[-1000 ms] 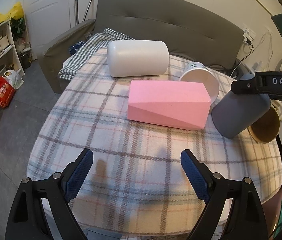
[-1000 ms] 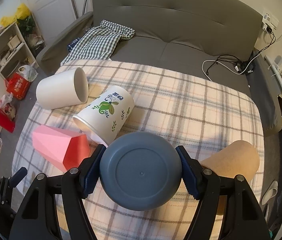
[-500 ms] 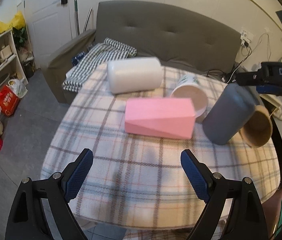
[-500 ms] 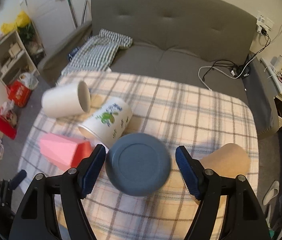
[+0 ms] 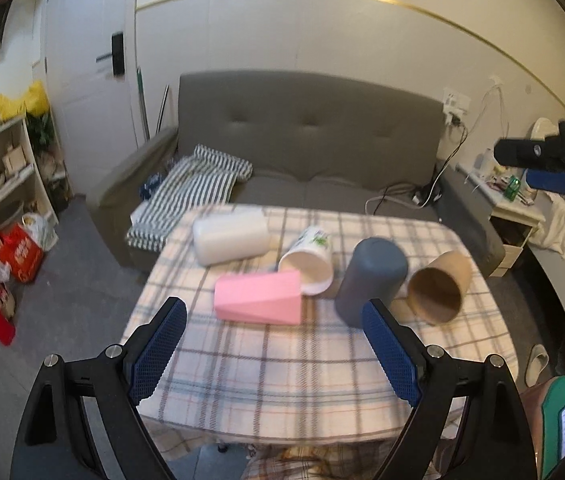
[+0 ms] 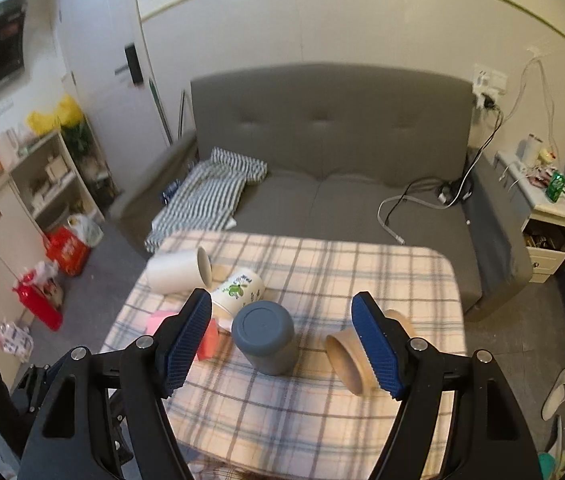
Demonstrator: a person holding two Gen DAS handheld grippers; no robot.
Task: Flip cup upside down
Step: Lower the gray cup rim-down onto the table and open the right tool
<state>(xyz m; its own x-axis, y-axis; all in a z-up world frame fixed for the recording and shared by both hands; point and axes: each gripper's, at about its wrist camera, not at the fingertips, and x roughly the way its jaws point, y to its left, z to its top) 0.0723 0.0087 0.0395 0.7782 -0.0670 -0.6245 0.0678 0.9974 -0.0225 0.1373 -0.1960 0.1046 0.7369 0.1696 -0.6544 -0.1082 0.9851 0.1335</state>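
Note:
A dark blue-grey cup (image 6: 265, 337) stands upside down, base up, on the plaid-covered table (image 6: 322, 408); it also shows in the left wrist view (image 5: 370, 280). My right gripper (image 6: 282, 344) is open and empty, lifted well above and behind the cup. My left gripper (image 5: 274, 352) is open and empty, held high over the table's near edge. The right gripper's body shows at the far right of the left wrist view (image 5: 554, 160).
Lying on their sides are a white cup (image 5: 230, 236), a leaf-printed white cup (image 5: 310, 260), a pink faceted cup (image 5: 258, 298) and a tan cup (image 5: 438, 288). A grey sofa (image 6: 330, 152) stands behind the table, shelves (image 5: 6, 168) at left, a nightstand (image 6: 550, 232) at right.
My right gripper opened, let go of the blue-grey cup and drew back and up. The cup now stands base up. My left gripper also pulled back and rose.

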